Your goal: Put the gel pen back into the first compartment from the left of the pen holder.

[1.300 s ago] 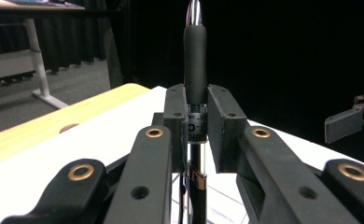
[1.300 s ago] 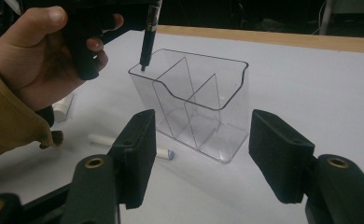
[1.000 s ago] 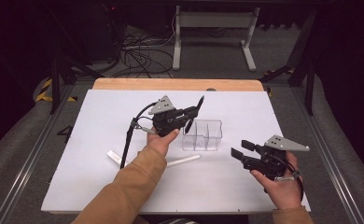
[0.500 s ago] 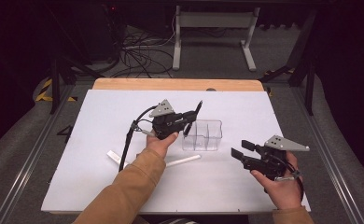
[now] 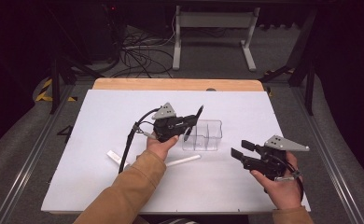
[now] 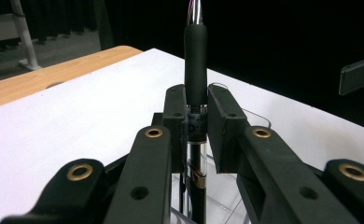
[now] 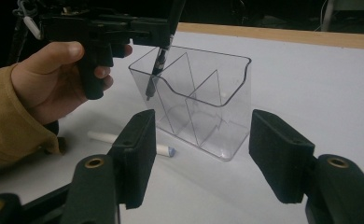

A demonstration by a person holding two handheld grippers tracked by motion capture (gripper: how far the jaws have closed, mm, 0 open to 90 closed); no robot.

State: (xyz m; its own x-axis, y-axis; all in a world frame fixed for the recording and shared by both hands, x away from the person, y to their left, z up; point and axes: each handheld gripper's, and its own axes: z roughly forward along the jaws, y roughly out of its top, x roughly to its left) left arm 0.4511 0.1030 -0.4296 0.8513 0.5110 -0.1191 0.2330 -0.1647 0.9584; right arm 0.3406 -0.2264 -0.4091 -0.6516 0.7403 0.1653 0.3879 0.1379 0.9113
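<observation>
The pen [image 6: 195, 70] is clenched in the left hand-held gripper [image 5: 189, 122], its tip lowered into the clear organizer [image 5: 207, 136] but not yet released; the right hand-held gripper [image 5: 240, 148] is held apart, empty.

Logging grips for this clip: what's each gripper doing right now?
Left gripper: shut on the black pen with a rubber grip.
Right gripper: open, holding nothing.

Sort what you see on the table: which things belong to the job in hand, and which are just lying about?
In the job: left gripper, black pen clamped in it, clear divided organiser.
Lying about: white marker, small white piece; right gripper waits open.
</observation>
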